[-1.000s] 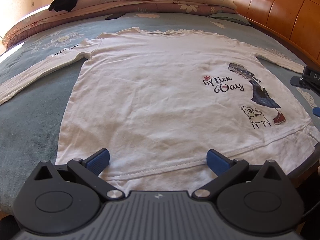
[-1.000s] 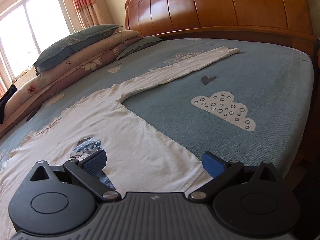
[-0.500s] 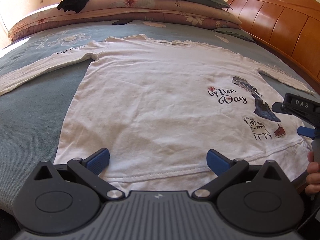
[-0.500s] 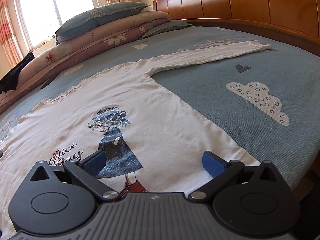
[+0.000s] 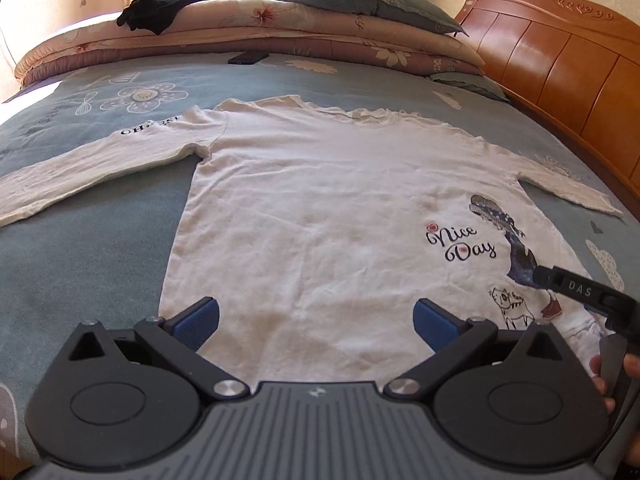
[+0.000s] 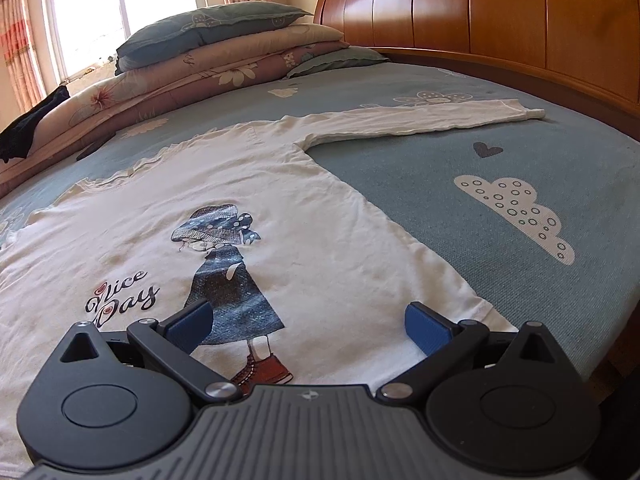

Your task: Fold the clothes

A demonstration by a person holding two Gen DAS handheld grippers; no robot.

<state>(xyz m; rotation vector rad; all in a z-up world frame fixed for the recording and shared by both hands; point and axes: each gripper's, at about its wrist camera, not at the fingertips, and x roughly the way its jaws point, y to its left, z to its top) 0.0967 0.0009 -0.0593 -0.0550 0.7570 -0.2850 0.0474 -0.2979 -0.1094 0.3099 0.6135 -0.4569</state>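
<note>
Shirt (image 5: 320, 216) lying flat on bed (image 5: 80, 248); left gripper (image 5: 316, 316) and right gripper (image 6: 308, 320) hovering over hem, jaws spread.

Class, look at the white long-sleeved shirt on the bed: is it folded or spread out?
Spread out. The shirt lies flat, print side up, on the bed, both sleeves stretched sideways and no part doubled over.

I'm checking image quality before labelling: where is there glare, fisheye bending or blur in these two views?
Left wrist view: sharp, the bed bulges from fisheye bending, sunlight brightens the shirt. Right wrist view: the window is blown out white, the headboard shows glare streaks and curved panels.
</note>
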